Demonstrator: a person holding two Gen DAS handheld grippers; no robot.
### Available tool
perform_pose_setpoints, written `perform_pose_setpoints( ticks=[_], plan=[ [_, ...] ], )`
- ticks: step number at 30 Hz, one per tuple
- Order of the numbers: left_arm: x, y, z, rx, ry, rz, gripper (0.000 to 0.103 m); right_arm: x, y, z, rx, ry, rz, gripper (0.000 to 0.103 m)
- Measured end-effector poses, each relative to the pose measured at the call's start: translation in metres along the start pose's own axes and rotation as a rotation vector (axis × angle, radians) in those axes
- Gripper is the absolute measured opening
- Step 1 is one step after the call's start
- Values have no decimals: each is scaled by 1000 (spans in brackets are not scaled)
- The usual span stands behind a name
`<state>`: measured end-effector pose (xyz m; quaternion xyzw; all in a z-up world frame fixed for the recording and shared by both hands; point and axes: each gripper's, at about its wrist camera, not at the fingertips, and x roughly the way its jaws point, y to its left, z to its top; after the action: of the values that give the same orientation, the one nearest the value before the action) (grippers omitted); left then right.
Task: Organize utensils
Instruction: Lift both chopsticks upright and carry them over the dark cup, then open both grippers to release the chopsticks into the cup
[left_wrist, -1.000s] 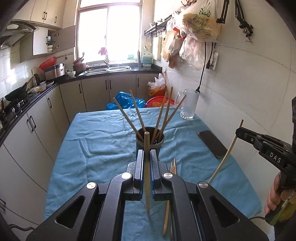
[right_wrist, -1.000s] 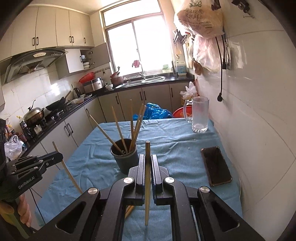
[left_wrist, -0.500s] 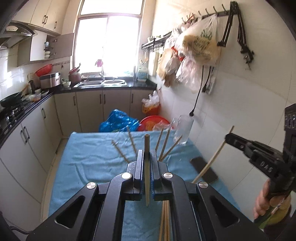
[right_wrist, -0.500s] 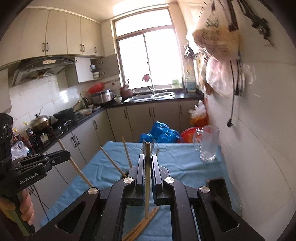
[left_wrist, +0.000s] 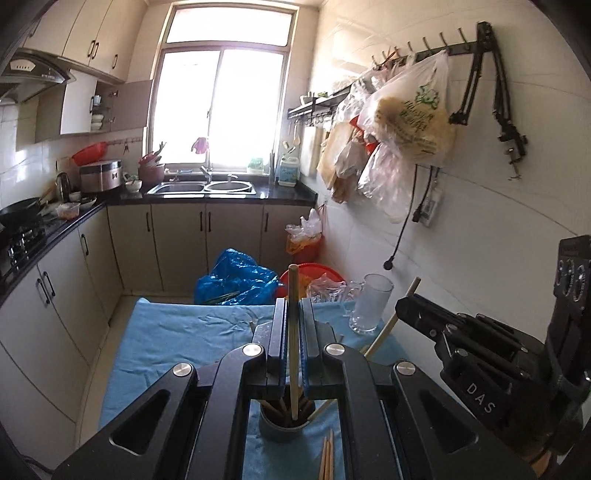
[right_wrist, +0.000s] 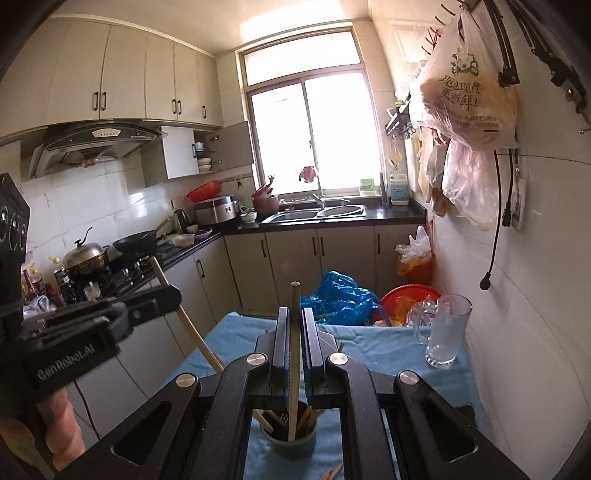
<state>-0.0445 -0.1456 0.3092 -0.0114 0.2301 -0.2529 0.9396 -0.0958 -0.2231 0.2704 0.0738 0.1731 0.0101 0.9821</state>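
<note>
A single chopstick (left_wrist: 293, 332) is clamped upright in the closed left claw (left_wrist: 293, 317), its lower end seen above the dark cup (left_wrist: 284, 430) on the blue-clothed table (left_wrist: 177, 332). Another chopstick (right_wrist: 294, 350) is gripped the same way by the closed right claw (right_wrist: 294, 321). More chopsticks are seen standing in the cup, and a loose pair (left_wrist: 327, 459) is left lying on the cloth just beside it. A glass mug (right_wrist: 447, 332) is set near the wall.

Sunlit kitchen window (left_wrist: 225, 110), beige cabinets (left_wrist: 177, 240)
</note>
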Motion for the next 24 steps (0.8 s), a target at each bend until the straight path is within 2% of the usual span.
perform_pose_setpoints(
  ticks=[5, 10, 12, 13, 14, 16, 19, 24],
  plan=[
    [39, 11, -9, -37, 63, 13, 5, 29, -12, -9, 39, 26, -19, 6],
    [65, 27, -28, -98, 139, 24, 5, 61, -34, -31, 110, 118, -24, 7],
    [66, 30, -32, -104, 140, 24, 9, 67, -43, -38, 138, 136, -29, 7],
    [64, 31, -32, -101, 136, 25, 18, 69, -46, -41, 145, 142, -29, 7],
    [62, 31, -33, -101, 129, 28, 32, 70, -49, -43, 150, 147, -31, 8],
    [55, 31, -33, -105, 106, 32, 40, 71, -52, -45, 161, 144, -34, 14],
    [42, 30, -31, -86, 81, 32, 40, 66, -53, -43, 172, 128, -29, 34],
    [17, 25, -37, -58, 52, 38, 48, 48, -51, -40, 175, 100, -24, 39]
  ],
)
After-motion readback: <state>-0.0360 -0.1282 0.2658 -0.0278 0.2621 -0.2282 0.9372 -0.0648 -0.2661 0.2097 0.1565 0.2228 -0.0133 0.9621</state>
